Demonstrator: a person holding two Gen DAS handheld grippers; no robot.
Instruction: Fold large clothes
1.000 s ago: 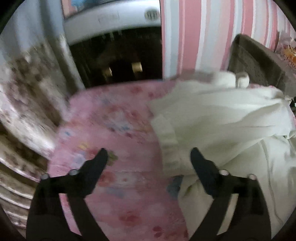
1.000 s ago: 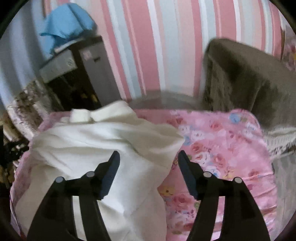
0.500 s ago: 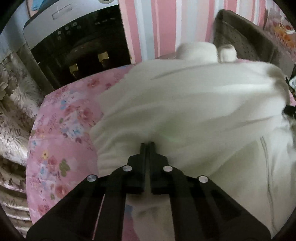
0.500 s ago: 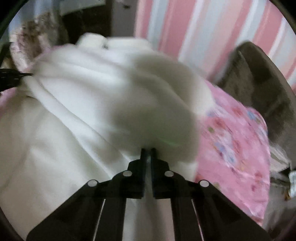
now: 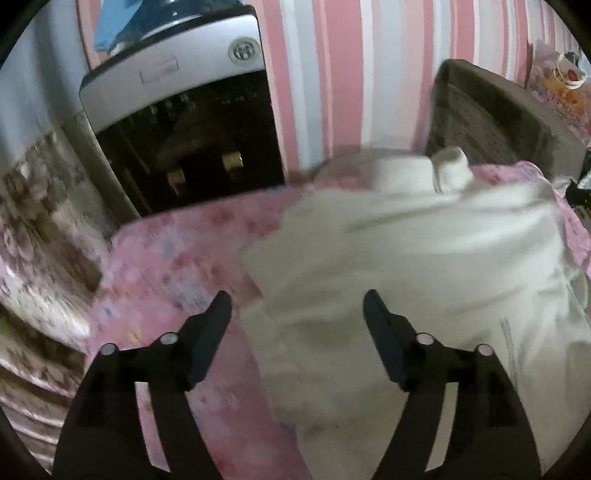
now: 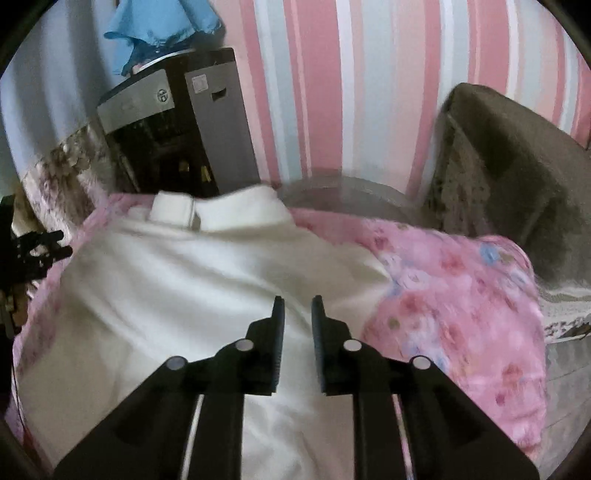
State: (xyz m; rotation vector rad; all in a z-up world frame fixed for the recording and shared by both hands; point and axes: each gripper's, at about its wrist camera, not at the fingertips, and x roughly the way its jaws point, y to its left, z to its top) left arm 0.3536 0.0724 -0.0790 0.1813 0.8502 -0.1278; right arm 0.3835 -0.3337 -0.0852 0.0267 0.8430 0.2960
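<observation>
garment [image 6: 184,295] under both fingers [image 5: 380,332], ungripped

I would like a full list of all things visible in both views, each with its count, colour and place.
garment: one, white, spread on the bed
bedsheet: one, pink floral, under the garment
wall: one, pink, white and grey stripes, behind the bed
appliance: one, silver and black, far left by the wall
cloth: one, blue, on top of the appliance
chair: one, brown, far right
left gripper: one, black, fingers wide apart, empty
right gripper: one, black, fingers slightly apart, empty
</observation>
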